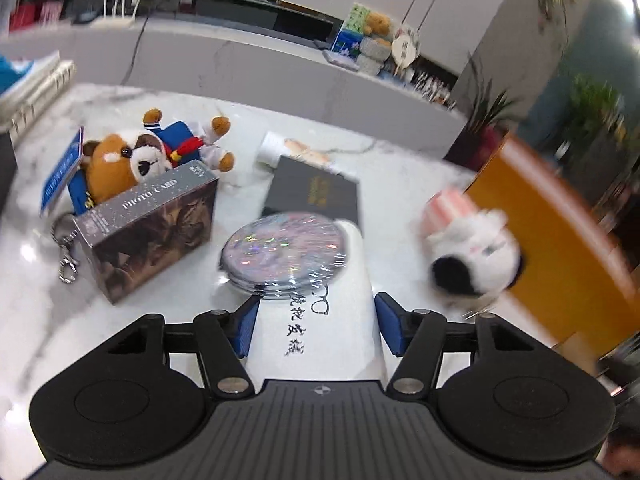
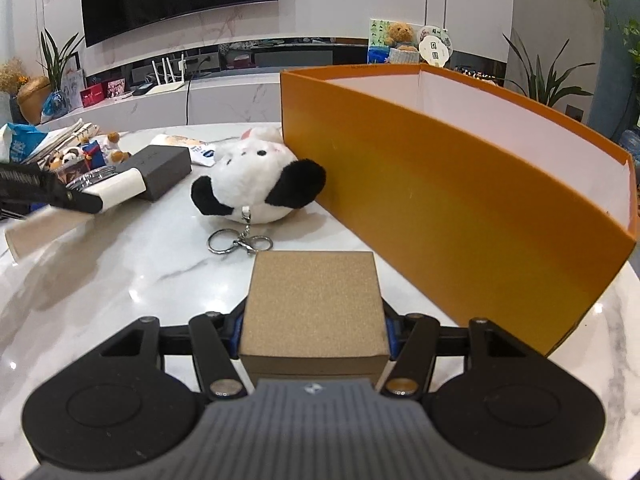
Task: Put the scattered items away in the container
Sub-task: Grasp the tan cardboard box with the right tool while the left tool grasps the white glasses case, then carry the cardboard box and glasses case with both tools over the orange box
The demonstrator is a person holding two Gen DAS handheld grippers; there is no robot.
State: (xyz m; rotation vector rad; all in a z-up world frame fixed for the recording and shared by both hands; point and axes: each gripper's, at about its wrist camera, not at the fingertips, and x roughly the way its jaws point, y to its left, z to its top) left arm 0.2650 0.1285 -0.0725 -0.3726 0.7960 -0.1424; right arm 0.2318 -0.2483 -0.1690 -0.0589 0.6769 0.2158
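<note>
In the left wrist view my left gripper is shut on a long white case with black writing, both blue pads against its sides. A round holographic disc lies at the case's far end. In the right wrist view my right gripper is shut on a brown cork-textured box, held just above the marble table. The orange container stands open right of it, white inside. A white plush with black ears and a keyring lies against the container's wall.
On the table's left are a "PHOTO CARD" box, a red-panda plush, a blue card, a black flat box and a white tube. A low cabinet with routers, a TV and plants stands behind.
</note>
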